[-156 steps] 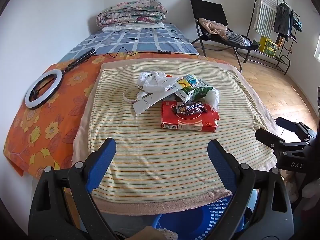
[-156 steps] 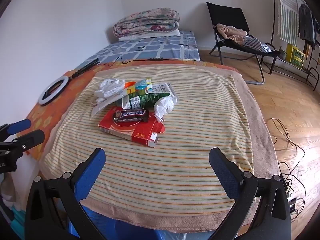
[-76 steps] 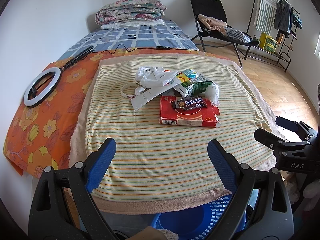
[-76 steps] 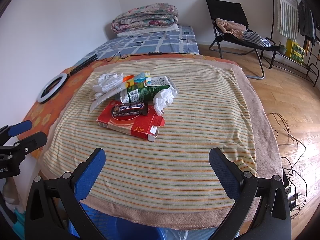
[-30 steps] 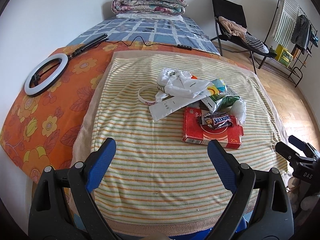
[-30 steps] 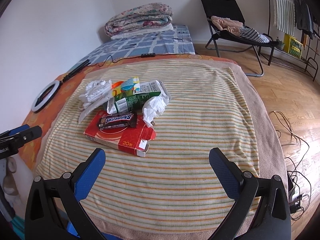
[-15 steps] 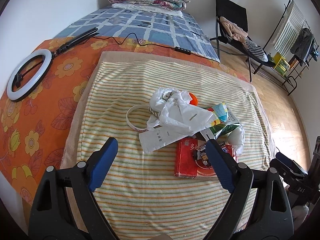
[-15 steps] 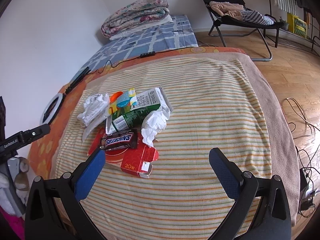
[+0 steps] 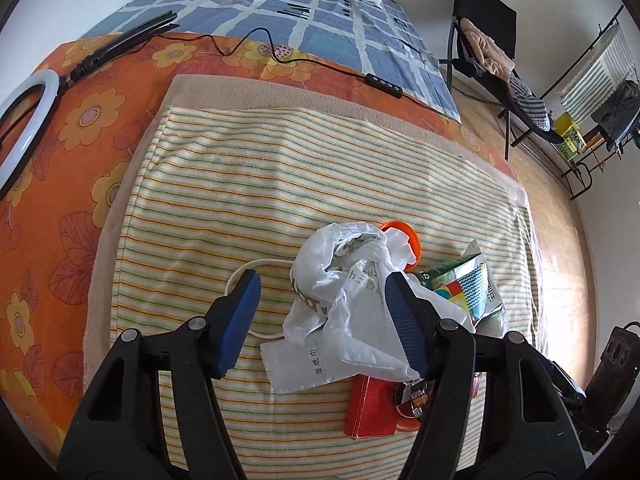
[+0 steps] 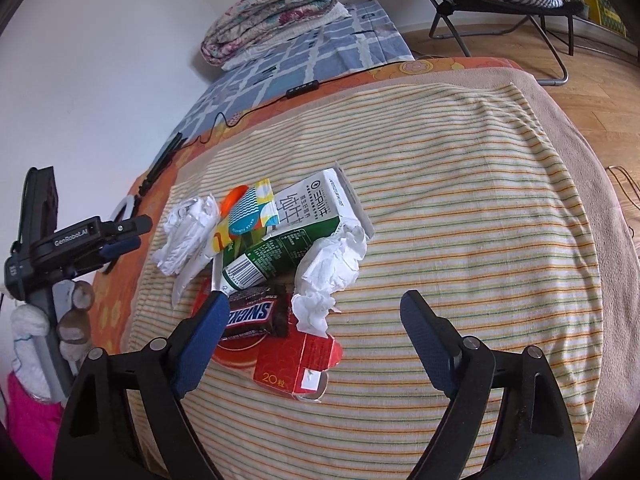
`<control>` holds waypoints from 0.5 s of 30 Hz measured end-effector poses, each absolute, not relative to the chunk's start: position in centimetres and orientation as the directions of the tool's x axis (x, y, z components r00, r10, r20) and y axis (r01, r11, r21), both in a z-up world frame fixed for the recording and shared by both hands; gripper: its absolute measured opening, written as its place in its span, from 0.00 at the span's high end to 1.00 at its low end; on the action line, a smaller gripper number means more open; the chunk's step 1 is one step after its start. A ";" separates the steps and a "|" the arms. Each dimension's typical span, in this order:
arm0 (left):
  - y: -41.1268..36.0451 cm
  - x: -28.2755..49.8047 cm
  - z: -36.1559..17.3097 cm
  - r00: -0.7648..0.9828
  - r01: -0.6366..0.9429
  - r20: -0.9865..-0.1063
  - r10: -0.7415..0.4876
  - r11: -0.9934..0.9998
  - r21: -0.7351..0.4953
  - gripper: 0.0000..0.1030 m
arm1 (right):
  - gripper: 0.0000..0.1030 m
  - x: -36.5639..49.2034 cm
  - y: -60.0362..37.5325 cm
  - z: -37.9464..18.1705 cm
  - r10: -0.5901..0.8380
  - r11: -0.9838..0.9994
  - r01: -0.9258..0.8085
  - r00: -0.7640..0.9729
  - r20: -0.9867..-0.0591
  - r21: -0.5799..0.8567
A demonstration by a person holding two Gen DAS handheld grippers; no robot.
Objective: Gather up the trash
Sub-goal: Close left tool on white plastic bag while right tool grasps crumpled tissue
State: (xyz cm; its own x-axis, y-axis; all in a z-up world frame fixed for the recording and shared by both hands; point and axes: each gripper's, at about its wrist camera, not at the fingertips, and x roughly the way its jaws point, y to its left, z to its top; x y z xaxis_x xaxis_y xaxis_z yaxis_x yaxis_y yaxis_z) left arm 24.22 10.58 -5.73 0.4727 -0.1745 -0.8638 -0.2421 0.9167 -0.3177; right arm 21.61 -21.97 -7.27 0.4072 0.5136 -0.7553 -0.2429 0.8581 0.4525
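A pile of trash lies on the striped towel (image 9: 280,184). In the left wrist view my left gripper (image 9: 324,292) is open, its jaws on either side of a crumpled white plastic bag (image 9: 344,280); an orange lid (image 9: 404,230), a colourful carton (image 9: 468,288) and a red box (image 9: 368,408) lie beside it. In the right wrist view my right gripper (image 10: 316,320) is open just above a crumpled tissue (image 10: 328,276), a Snickers wrapper (image 10: 256,314), the red box (image 10: 296,364) and a green-white milk carton (image 10: 296,224). The left gripper (image 10: 120,236) shows at the left there.
An orange flowered sheet (image 9: 60,128) lies under the towel, with a ring light (image 9: 20,128) and its cable on it. A blue checked bed (image 9: 280,4) with folded quilts (image 10: 272,8) lies behind. A black chair (image 9: 488,40) and a clothes rack (image 9: 592,80) stand on the wooden floor.
Both grippers have moved forward and down over the trash pile. The left one now straddles the plastic bag; the right one is close over the tissue and the Snickers wrapper. Both stay open.
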 end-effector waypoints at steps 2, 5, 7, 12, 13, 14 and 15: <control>10.7 25.1 -6.5 0.458 -0.247 -0.869 -0.188 0.912 -0.327 0.41 | 0.19 22.2 -21.7 -7.5 0.518 0.856 -0.238 0.403 -0.755 0.460; 10.8 25.9 -7.6 0.443 -0.255 -0.871 -0.213 0.901 -0.350 0.42 | 0.20 23.0 -21.5 -8.1 0.523 0.852 -0.221 0.400 -0.753 0.475; 10.7 26.4 -8.2 0.437 -0.259 -0.872 -0.221 0.898 -0.357 0.48 | 0.21 23.3 -21.5 -8.4 0.529 0.847 -0.204 0.393 -0.752 0.490; 10.7 26.8 -8.7 0.447 -0.266 -0.866 -0.226 0.890 -0.370 0.63 | 0.29 24.1 -21.4 -9.4 0.530 0.846 -0.184 0.382 -0.757 0.500; 10.7 26.8 -8.7 0.450 -0.269 -0.865 -0.222 0.890 -0.368 0.65 | 0.30 24.3 -21.4 -9.6 0.527 0.848 -0.178 0.383 -0.759 0.499; 10.8 26.8 -8.6 0.453 -0.272 -0.864 -0.218 0.889 -0.367 0.67 | 0.33 24.4 -21.5 -9.8 0.529 0.847 -0.172 0.381 -0.759 0.504; 10.9 26.8 -8.6 0.457 -0.275 -0.864 -0.212 0.890 -0.364 0.72 | 0.35 24.6 -21.5 -10.0 0.534 0.843 -0.167 0.377 -0.757 0.512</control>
